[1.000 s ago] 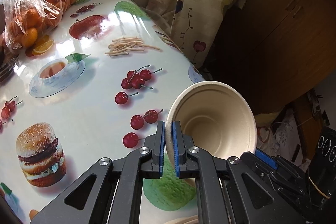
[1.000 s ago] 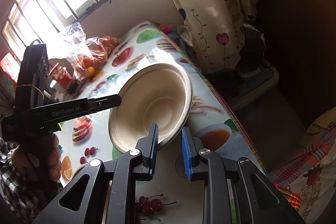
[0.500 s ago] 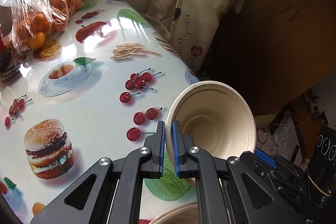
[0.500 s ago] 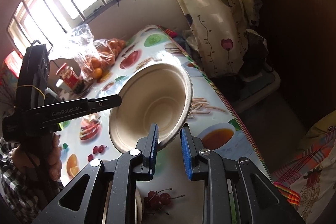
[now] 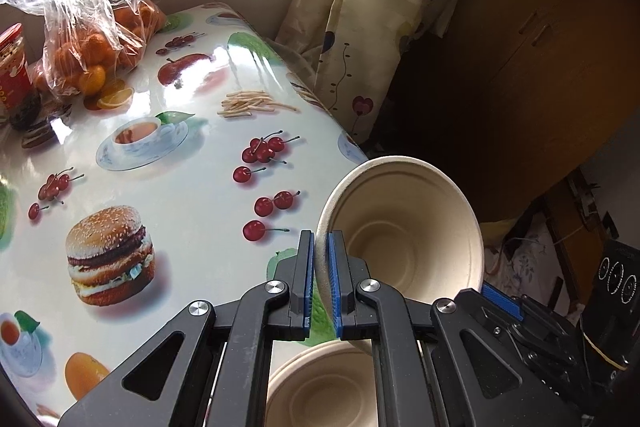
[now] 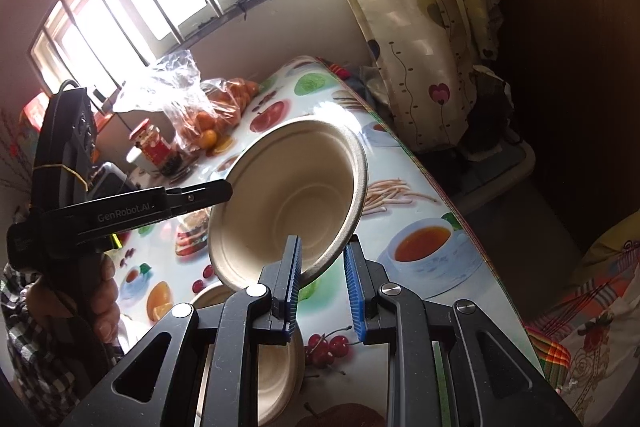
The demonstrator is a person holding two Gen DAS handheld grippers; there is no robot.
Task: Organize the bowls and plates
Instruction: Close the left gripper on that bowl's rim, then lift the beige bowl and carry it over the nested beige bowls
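- Our left gripper (image 5: 320,275) pinches the bowl (image 5: 404,235) by its rim, up off the table (image 5: 192,187), mouth tipped our way.
- Our right gripper (image 6: 322,287) clamps the opposite rim.
- A second bowl (image 5: 320,383) sits right below: likely the nesting spot, straight down.
- Farther off, the orange bag (image 5: 88,39) and jar (image 5: 12,67) stand well clear.
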